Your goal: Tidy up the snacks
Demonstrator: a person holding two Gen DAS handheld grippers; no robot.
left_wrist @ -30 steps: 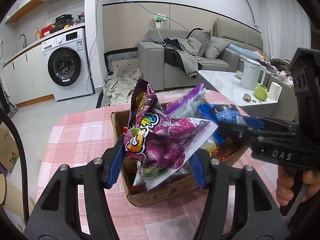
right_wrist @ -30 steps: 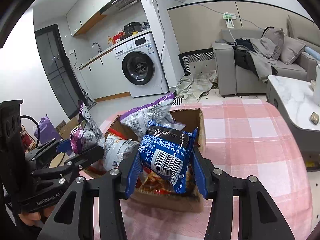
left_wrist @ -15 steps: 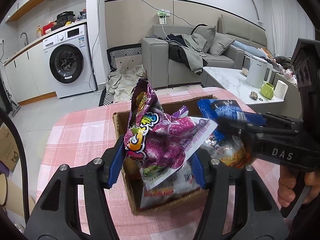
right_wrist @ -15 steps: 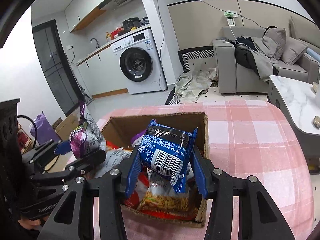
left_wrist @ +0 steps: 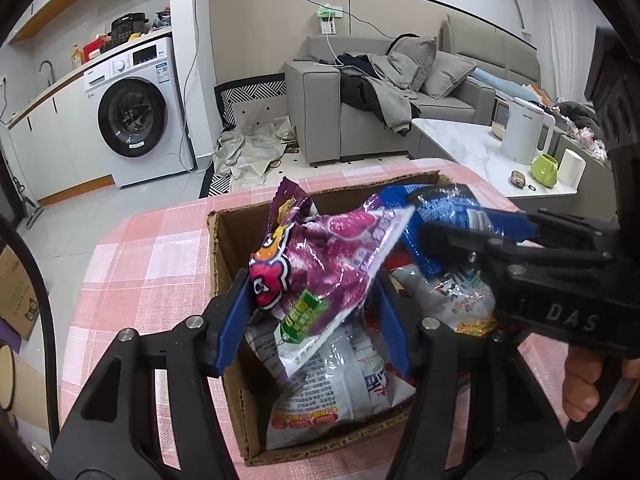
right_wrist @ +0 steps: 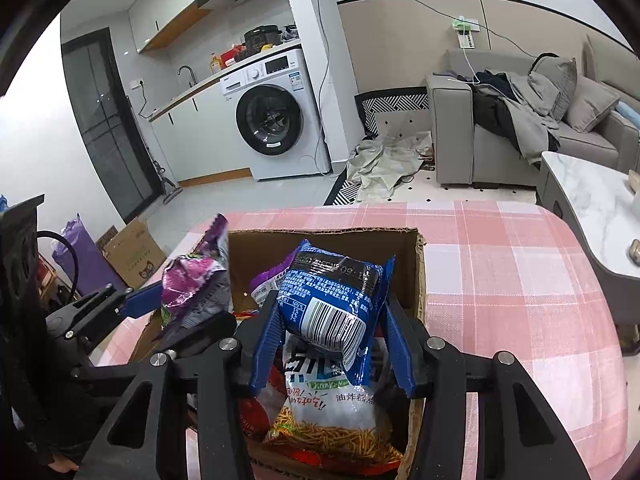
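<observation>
Left tool [left_wrist: 312,316] is clamped on a crinkly, shiny purple snack bag [left_wrist: 320,264], and the right tool [right_wrist: 332,344] is pinching a glossy blue packet [right_wrist: 336,300] with a barcode on it. Both bags hang over the open cardboard box [left_wrist: 216,248] on the pink checked tabletop [right_wrist: 500,280]. Compared with a second ago, both sit lower and further over the box, so its inside shows more. The right view shows a noodle-snack pouch [right_wrist: 340,416] in the box; the left view shows a silvery wrapper [left_wrist: 340,384], probably another snack.
</observation>
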